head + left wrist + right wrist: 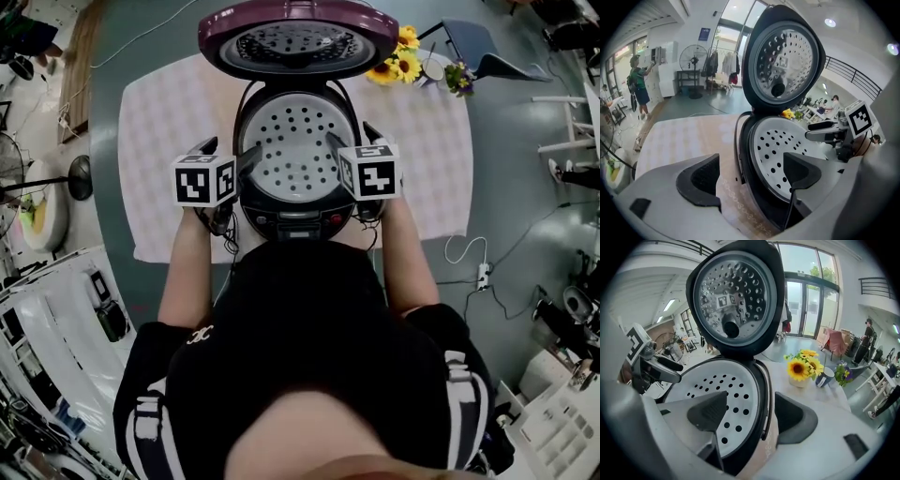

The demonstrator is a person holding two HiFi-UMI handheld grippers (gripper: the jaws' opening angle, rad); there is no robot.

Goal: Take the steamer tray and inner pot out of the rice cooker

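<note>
Fingers [701,180] on the left gripper [750,174] are spread well apart and not clamped on anything. In the left gripper view they straddle the rim of the rice cooker [742,140]. One finger hangs outside it over the cloth-covered counter [679,136]. The other hangs over the white perforated steamer tray [783,140], which sits in the top of the cooker. Can't tell if either finger actually touches the rim. The lid [783,61] is flipped up and stands open behind the tray, and the right gripper [811,131] pokes in from the far side of the tray.

Right gripper view is pretty much the mirror image. Its fingers [794,420] are open too, gripping nothing, with the cooker's rim and thin carry handle [770,397] between them. One finger is above the tray's holes and the other is outside over the counter. A bunch of sunflowers [804,366] and a mug [825,377] sit further back on the counter, well apart from the cooker.

Head view: the cooker sits on the counter right in front of the person, lid tipped back, with the tray filling the opening. The grippers flank it left and right at about the same height, and both forearms [187,272] reach forward.
</note>
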